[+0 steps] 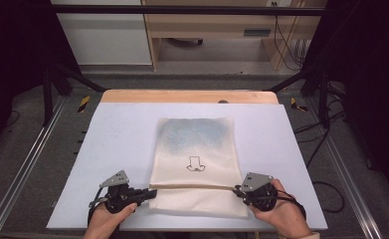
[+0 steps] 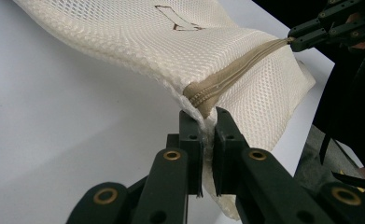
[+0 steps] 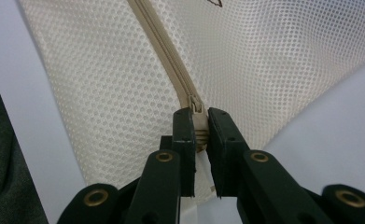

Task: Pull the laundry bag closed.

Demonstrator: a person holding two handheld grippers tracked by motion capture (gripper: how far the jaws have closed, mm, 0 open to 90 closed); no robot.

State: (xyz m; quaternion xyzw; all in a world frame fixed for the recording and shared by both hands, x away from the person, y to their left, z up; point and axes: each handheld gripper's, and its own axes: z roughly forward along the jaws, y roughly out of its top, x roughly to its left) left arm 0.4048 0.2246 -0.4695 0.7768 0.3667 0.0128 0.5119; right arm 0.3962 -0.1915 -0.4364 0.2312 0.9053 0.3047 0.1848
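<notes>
A cream mesh bag (image 1: 197,164) lies flat in the middle of the white table (image 1: 107,149), with a tan zipper (image 1: 192,187) running left to right across its near part and a small line drawing (image 1: 195,164) printed on the cloth just beyond it. The left gripper (image 1: 149,193) has its jaws closed narrowly on the bag's left edge right at the zipper's end, with mesh pinched between them and the cloth lifted slightly off the table there. The right gripper (image 1: 238,190) is clamped on the zipper's right end, where the right gripper view shows the pull tab (image 3: 196,122) caught between its jaws. Something bluish and dark shows faintly through the far half of the bag; what it is cannot be told. The step in hand looks like working the zipper: one side anchors the cloth while the other holds the slider. Which way it will go is a guess, but the next move likely calls for the right gripper to draw the tab leftward along the teeth while the left keeps the seam taut and straight, so the mesh does not bunch up or jam the slider.
</notes>
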